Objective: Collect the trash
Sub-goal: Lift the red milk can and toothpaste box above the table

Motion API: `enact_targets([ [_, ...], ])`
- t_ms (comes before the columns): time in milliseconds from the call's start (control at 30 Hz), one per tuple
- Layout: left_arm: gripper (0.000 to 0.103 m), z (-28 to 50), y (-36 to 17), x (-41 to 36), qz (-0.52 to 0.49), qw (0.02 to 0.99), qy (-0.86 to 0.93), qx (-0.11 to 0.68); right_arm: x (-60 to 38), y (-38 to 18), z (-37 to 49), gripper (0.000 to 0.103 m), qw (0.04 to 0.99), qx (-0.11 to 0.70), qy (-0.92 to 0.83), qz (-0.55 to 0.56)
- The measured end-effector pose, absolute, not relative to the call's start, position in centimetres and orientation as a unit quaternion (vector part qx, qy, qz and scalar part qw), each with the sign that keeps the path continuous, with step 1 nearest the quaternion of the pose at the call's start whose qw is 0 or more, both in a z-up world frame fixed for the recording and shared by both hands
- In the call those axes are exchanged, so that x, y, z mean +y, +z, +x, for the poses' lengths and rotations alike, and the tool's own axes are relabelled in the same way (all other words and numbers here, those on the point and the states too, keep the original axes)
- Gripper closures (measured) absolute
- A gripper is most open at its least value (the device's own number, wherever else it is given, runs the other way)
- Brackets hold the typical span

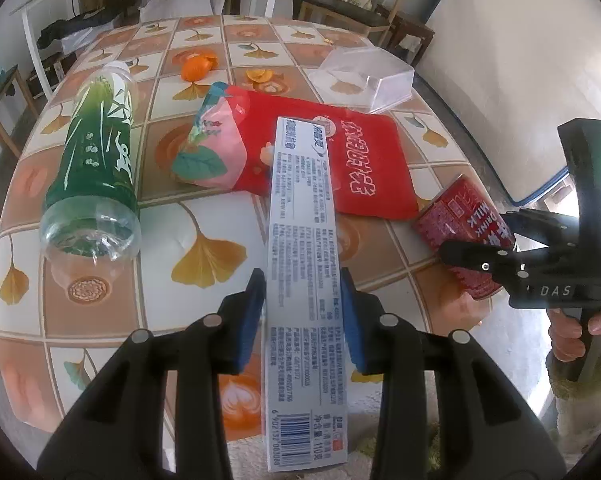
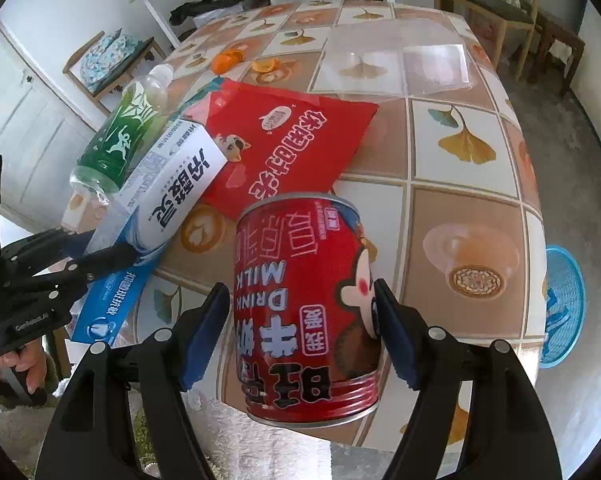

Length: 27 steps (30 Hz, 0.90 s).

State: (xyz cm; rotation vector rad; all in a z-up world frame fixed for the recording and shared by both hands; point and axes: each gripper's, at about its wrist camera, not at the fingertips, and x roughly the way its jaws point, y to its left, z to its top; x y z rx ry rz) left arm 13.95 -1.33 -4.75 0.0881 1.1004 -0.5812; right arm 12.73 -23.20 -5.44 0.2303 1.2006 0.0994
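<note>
Gripping one long white cardboard toothpaste box (image 1: 300, 264) between its blue pads, the left gripper (image 1: 303, 300) has its fingers closed narrowly on the box's two long sides, with the barcode end toward the camera and the far end reaching over the red pouch. The right gripper (image 2: 302, 312) is clamped on one red metal milk-drink can (image 2: 306, 308), a blue pad pressed to each side of the can, which tilts with its ribbed bottom rim toward the camera, close above the near edge of the table. Seven pieces of trash can be counted: the box and the can in the grippers, and five on the round table covered with a ginkgo-leaf tile-pattern cloth (image 1: 204, 248). Those five are one flat red foil snack pouch (image 1: 364, 160) near the middle, one crumpled pink printed wrapper (image 1: 208, 148) lying on the pouch's left end, one clear plastic bottle with a green label (image 1: 96, 168) on its side at the left, one clear plastic lid-shaped tray (image 1: 364, 78) turned upside down beyond the pouch, and some orange peel (image 1: 198, 66) in two small heaps at the far side. The bottle looks empty, and nothing shows under the clear tray. One blue plastic mesh basket (image 2: 562, 304) stands on the floor just beside the table's right edge; its contents cannot be made out.
</note>
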Motion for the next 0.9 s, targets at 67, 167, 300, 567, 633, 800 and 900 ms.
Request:
enact_targets([
  [67, 0.068, 13.84, -4.71, -1.3, 0.041, 0.812, -0.272, 0.514, -23.32, -5.64, 12.78, 0.032, 0.816, 0.566, 0.045, 0.11],
  [167, 0.068, 13.71, -4.64, -1.3, 0.042, 0.813, -0.273, 0.512, -23.4, -5.77, 12.68, 0.037, 0.816, 0.566, 0.038, 0.108],
  [300, 0.068, 13.54, -4.45, -1.31, 0.045, 0.816, -0.272, 0.508, -23.67, -5.68, 12.51, 0.038, 0.817, 0.562, 0.037, 0.12],
  [567, 0.069, 13.31, -4.22, -1.25, 0.047, 0.82, -0.271, 0.502, -23.59, -5.49, 12.22, 0.038, 0.82, 0.558, 0.034, 0.123],
  [633, 0.069, 13.27, -4.14, -1.28, 0.048, 0.821, -0.271, 0.5, -23.67, -5.4, 12.18, 0.038, 0.821, 0.557, 0.034, 0.124],
  [800, 0.069, 13.12, -3.94, -1.3, 0.05, 0.824, -0.271, 0.495, -23.71, -5.07, 12.01, 0.038, 0.823, 0.553, 0.035, 0.124],
  [900, 0.069, 13.03, -3.82, -1.27, 0.051, 0.825, -0.271, 0.493, -23.71, -4.88, 11.98, 0.038, 0.825, 0.55, 0.034, 0.126],
])
